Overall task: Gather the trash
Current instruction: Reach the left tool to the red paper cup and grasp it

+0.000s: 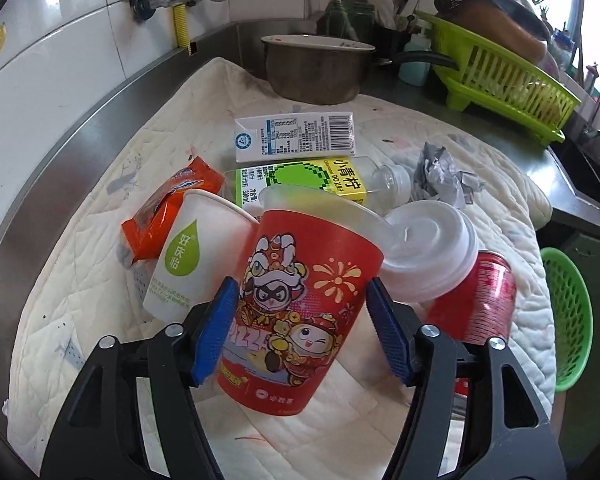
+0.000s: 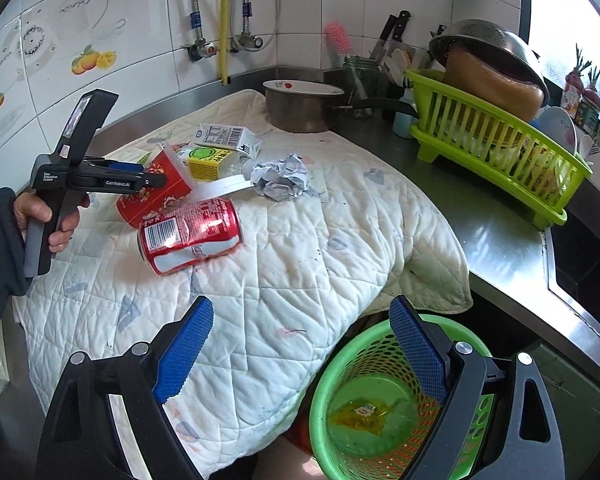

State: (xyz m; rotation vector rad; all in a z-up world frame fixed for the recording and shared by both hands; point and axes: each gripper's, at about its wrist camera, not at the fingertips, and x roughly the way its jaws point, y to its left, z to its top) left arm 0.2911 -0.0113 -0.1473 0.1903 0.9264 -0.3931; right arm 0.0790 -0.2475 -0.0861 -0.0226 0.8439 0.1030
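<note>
A red cartoon-printed cup lies tilted on the trash pile, between the blue pads of my left gripper. The jaws stand open, close to its sides. Around it lie a white paper cup, an orange wrapper, a white lid, a dented red can, a milk carton, a clear bottle with a yellow-green label, and crumpled paper. My right gripper hangs open and empty over the quilt's near edge, beside the green basket, which holds a yellow wrapper.
A white quilt covers the steel counter. Behind it stand a metal pot and a green dish rack with a colander on top. A sink lies at the right. A person's hand holds the left gripper.
</note>
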